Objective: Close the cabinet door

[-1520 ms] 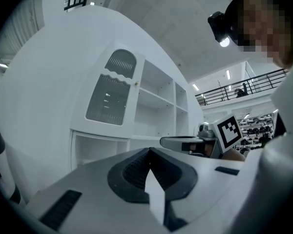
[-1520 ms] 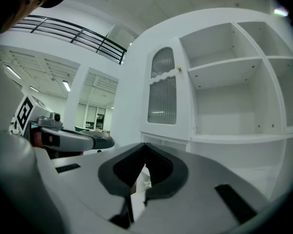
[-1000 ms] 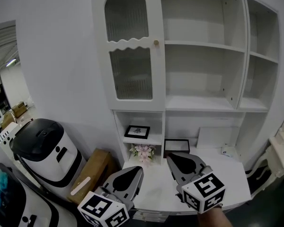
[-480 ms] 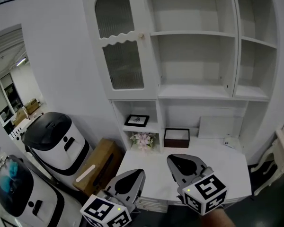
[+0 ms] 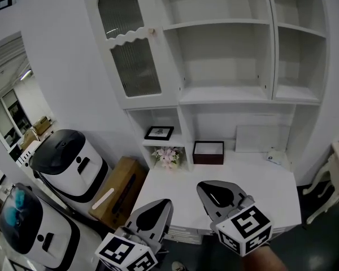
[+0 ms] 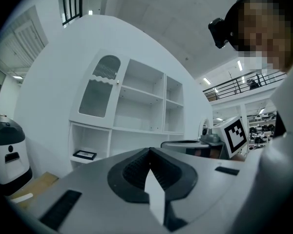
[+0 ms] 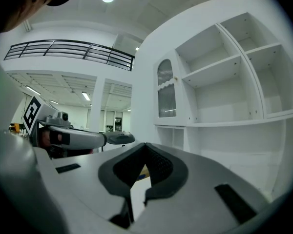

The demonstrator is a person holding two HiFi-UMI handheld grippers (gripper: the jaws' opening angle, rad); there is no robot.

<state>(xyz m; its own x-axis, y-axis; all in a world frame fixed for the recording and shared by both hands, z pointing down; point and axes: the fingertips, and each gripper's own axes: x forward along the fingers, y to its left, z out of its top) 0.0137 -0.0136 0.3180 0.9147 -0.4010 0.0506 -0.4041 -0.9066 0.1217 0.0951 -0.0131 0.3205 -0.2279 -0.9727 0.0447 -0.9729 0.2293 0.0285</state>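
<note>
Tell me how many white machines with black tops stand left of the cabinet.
2. One machine stands by the brown box, left of the cabinet; the other machine is nearer, at the lower left corner. More may be out of frame.

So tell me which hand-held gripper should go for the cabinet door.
Left, probably: the left hand-held gripper sits below the cabinet door; the right hand-held gripper is further right. Both shut.
</note>
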